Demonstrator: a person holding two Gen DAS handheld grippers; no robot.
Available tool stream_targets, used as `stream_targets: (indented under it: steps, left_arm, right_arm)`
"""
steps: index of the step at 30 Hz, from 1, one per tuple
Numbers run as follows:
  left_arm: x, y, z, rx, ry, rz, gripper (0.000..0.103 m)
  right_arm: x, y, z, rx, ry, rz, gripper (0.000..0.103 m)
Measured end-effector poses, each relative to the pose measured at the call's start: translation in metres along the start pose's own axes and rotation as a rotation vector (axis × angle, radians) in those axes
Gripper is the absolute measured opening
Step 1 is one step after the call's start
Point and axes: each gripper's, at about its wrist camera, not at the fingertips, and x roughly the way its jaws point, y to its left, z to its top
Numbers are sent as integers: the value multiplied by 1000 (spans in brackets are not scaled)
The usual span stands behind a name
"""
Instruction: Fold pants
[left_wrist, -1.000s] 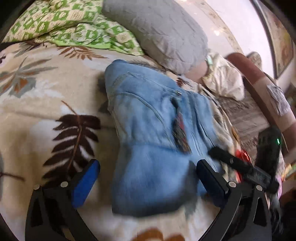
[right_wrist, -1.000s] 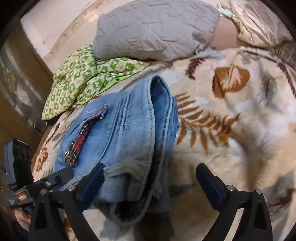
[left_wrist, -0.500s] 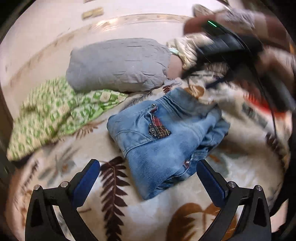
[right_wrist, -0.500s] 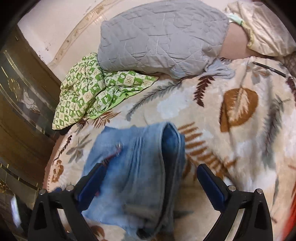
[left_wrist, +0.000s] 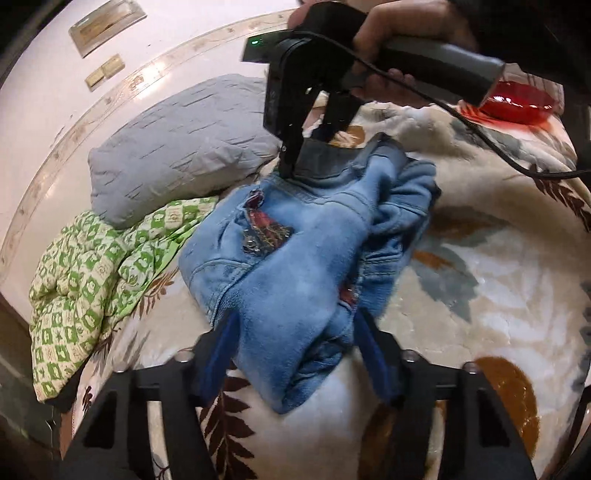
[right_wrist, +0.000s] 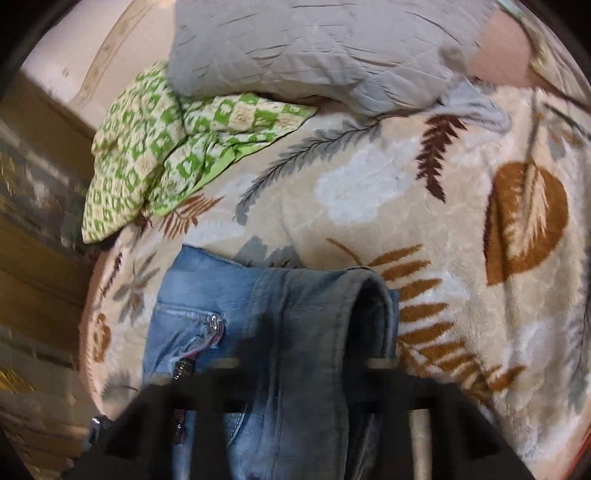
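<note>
The light blue jeans (left_wrist: 295, 258) lie bunched in a thick folded bundle on the leaf-print blanket (left_wrist: 498, 295). My left gripper (left_wrist: 295, 332) is shut on the near end of the bundle, blue pads pressing both sides. My right gripper (left_wrist: 299, 162) shows in the left wrist view at the far end, shut on the grey waistband edge. In the right wrist view the jeans (right_wrist: 295, 332) run between that gripper's fingers, and the fingertips are hidden by denim and blur.
A grey quilted pillow (left_wrist: 177, 147) and a green checked cloth (left_wrist: 92, 280) lie at the back left, against the wall. A red object (left_wrist: 513, 103) sits at the far right. The blanket (right_wrist: 443, 221) stretches right of the jeans.
Both grippers were open around the jeans and have closed on them: the left on the near end, the right on the far waistband. The bundle is more bunched.
</note>
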Motion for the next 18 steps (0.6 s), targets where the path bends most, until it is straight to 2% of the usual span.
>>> stream_targets:
  steps: [1, 2, 4, 6, 8, 10, 11, 12, 13, 15, 16, 17, 18]
  left_arm:
    - [-1, -1, -1, 0, 2, -6, 54]
    - [-2, -2, -2, -3, 3, -12, 52]
    - [-4, -4, -6, -15, 10, -29, 44]
    - [-3, -5, -7, -28, 18, -37, 43]
    - [0, -6, -6, -26, 33, -33, 44]
    - [-1, -1, -4, -55, 38, -46, 51]
    - [-6, 6, -4, -101, 32, -78, 54]
    - [-11, 14, -4, -147, 29, -107, 65]
    - [-18, 24, -4, -209, 24, -142, 79]
    - [-33, 48, -3, -336, -18, -155, 90]
    - [-38, 61, -2, -396, -34, -168, 92]
    - [-40, 77, 0, -470, -42, -188, 93]
    - [-40, 93, 2, -542, -44, -200, 97]
  right_arm:
    - [0, 2, -1, -23, -9, -13, 12]
    - [-1, 2, -2, -42, -17, -15, 8]
    - [-8, -7, -3, -33, -54, -56, 5]
    - [-9, -28, -2, 36, -58, -31, 5]
    - [-8, -32, -2, 46, -52, -22, 5]
    - [-10, -25, -3, 12, -58, -20, 7]
    - [-13, -22, -3, 10, -60, 7, 7]
    - [-17, -22, -4, 15, -58, 28, 9]
    - [-22, -21, -6, 18, -52, 42, 15]
    - [-38, -21, -15, -4, -65, 59, 37]
    - [-47, -19, -23, -25, -80, 71, 75]
    - [-55, -20, -32, -40, -103, 83, 97]
    - [-63, -20, -42, -52, -135, 91, 98]
